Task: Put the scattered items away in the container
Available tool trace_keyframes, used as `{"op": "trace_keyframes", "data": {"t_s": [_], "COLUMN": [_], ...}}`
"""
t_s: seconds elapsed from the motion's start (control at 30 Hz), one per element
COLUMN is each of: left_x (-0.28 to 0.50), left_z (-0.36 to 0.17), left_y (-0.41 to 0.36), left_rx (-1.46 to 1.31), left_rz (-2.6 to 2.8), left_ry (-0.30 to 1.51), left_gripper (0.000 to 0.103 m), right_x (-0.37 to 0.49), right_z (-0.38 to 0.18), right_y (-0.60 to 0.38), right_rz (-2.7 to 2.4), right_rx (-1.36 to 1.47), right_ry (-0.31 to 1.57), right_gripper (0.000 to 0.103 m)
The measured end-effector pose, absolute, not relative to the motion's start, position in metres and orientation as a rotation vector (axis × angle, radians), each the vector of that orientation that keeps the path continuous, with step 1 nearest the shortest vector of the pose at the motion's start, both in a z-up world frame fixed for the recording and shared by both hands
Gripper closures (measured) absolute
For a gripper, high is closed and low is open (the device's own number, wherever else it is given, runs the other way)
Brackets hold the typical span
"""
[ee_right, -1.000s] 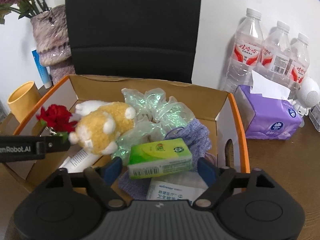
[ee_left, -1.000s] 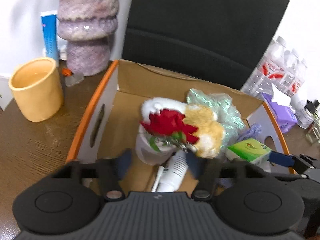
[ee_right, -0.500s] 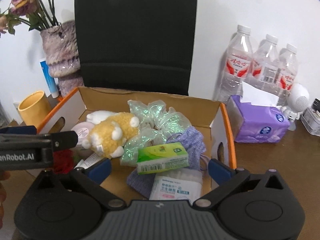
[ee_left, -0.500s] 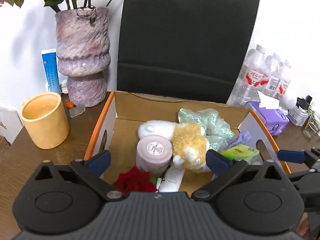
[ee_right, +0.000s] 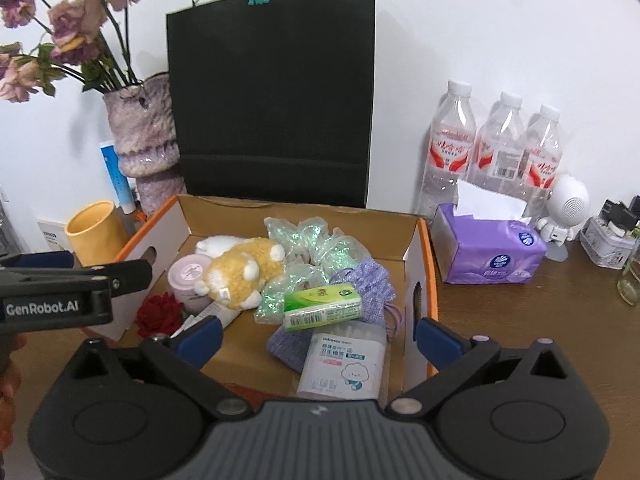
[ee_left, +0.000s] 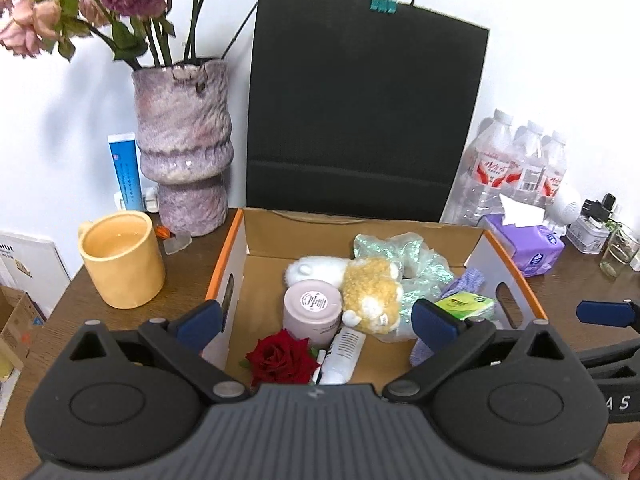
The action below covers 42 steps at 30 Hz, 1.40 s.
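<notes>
Hovering both grippers, left (ee_left: 316, 318) and right (ee_right: 318, 338), jaws apart, empty; red fabric rose (ee_left: 280, 358) dropped lower-centre in orange-rimmed cardboard box (ee_left: 362, 227).

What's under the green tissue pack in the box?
The green tissue pack rests on the purple knit pouch and shiny iridescent bag. Whatever lies beneath those is covered.

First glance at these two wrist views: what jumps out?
The orange-edged cardboard box at centre, crammed: a yellow plush toy in the middle, a red rose at its near left corner, a green tissue pack near the right. Behind it stands a tall black paper bag, with a purple vase of wilted flowers to the left.
</notes>
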<state>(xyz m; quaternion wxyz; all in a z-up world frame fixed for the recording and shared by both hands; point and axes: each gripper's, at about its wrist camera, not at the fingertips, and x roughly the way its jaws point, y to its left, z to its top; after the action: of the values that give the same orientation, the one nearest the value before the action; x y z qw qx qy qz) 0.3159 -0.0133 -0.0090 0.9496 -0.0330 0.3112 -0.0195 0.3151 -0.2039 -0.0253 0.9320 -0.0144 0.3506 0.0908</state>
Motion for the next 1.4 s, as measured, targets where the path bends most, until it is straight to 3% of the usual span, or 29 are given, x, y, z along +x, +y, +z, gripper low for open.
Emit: {"op": "trace_keyframes", "data": {"t_s": [0.8, 1.4], "left_x": [0.215, 0.118], "left_z": [0.044, 0.028], "left_y": [-0.019, -0.011], "left_rx": [-0.043, -0.107], "left_rz": [-0.048, -0.062], "left_ry": [0.496, 0.413], "left_gripper": [0.0, 0.0], "right_x": [0.212, 0.126], "right_z": [0.033, 0.033], "right_y": [-0.199, -0.211], "right_rz": [0.196, 0.269], "right_rx": [-0.063, -0.048], "right_ry": [0.586, 0.525], "right_gripper": [0.0, 0.0]}}
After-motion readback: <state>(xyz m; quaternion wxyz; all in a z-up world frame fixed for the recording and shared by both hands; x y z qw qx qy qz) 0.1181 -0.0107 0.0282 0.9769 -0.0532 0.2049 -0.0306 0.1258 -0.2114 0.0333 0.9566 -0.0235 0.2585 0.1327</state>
